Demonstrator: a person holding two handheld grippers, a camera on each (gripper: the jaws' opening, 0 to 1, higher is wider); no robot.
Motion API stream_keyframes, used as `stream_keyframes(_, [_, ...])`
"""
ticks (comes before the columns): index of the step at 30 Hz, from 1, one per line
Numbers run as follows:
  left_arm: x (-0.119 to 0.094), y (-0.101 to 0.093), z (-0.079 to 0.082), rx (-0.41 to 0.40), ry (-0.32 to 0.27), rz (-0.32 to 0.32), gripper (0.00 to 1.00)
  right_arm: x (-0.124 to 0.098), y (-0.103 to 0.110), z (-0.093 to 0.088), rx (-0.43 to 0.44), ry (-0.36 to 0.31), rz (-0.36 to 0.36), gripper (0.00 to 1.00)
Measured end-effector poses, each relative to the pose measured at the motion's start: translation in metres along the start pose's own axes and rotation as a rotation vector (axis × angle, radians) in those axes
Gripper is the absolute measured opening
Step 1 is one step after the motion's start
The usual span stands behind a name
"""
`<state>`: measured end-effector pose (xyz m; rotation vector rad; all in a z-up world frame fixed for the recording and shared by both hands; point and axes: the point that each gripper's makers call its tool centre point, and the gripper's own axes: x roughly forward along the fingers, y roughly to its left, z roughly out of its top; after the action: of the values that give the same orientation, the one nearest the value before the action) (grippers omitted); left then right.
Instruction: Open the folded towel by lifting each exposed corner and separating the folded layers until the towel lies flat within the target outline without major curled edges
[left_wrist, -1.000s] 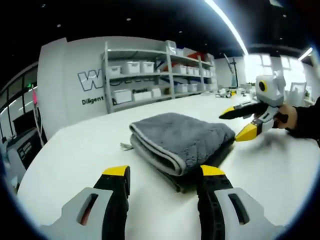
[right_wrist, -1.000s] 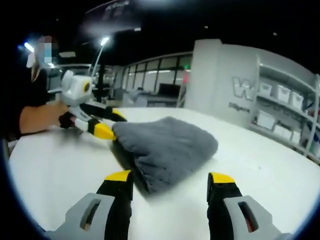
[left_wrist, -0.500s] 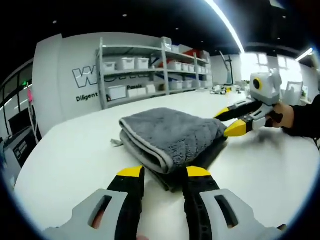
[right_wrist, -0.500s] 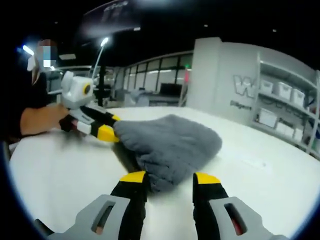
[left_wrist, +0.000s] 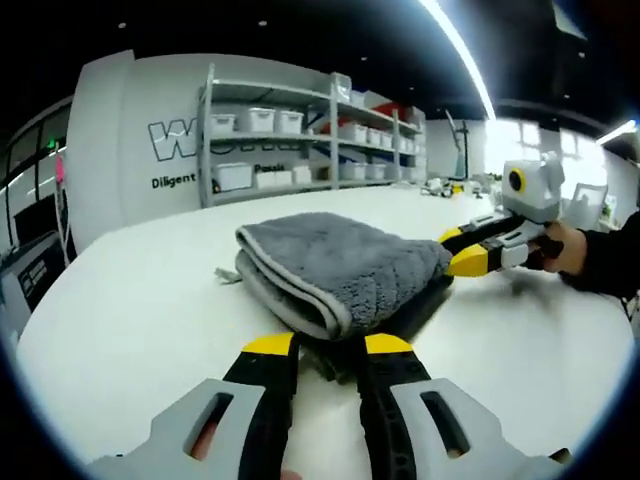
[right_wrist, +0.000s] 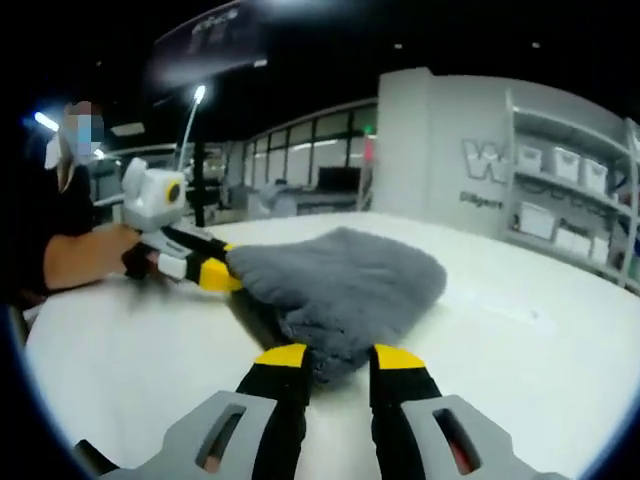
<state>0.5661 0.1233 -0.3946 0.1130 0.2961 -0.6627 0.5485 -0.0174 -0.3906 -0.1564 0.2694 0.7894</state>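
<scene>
pinching opposite corners of the folded towel (left_wrist: 335, 270) on the table (left_wrist: 130, 320), you have both grippers placed to pull the layers apart. your left gripper (left_wrist: 329, 347) and right gripper (right_wrist: 338, 358) have jaws nearly closed on towel edges, though a firm grip i cannot tell.

Bright ceiling strips, fisheye-warped edges

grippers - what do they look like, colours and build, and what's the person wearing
Each gripper, left gripper and right gripper, has two black jaws with yellow tips on light grey slotted bodies. Seen from across, each carries a pale grey box with a yellow-ringed round lens. The person's sleeve is dark.
</scene>
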Motion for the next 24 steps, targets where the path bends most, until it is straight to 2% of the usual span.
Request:
stream_keyframes(2, [0.000,0.001,0.000,0.015,0.001,0.012,0.11,0.000,0.000,0.000,0.002,0.000,-0.006,0.11])
stream_keyframes(6, [0.000,-0.004,0.000,-0.016,0.002,-0.009,0.07,0.000,-0.003,0.001,0.012,-0.005,-0.005,0.06])
stream_keyframes(12, [0.000,-0.003,-0.002,0.002,0.011,-0.005,0.06,0.001,0.000,-0.002,-0.023,0.003,-0.005,0.05])
stream_keyframes(14, [0.000,0.000,-0.002,0.009,0.016,0.003,0.09,0.000,-0.001,-0.001,-0.035,0.003,-0.007,0.06])
stream_keyframes(18, [-0.002,0.006,0.002,0.071,0.001,0.054,0.27,0.001,-0.001,-0.001,-0.052,0.001,-0.009,0.05])
stream_keyframes(22, [-0.001,0.006,0.007,0.046,-0.018,0.048,0.28,0.001,0.000,-0.001,-0.057,0.001,-0.006,0.05])
stream_keyframes(24, [0.001,0.005,0.007,0.086,-0.023,0.061,0.27,0.001,0.000,-0.001,-0.060,0.000,-0.005,0.05])
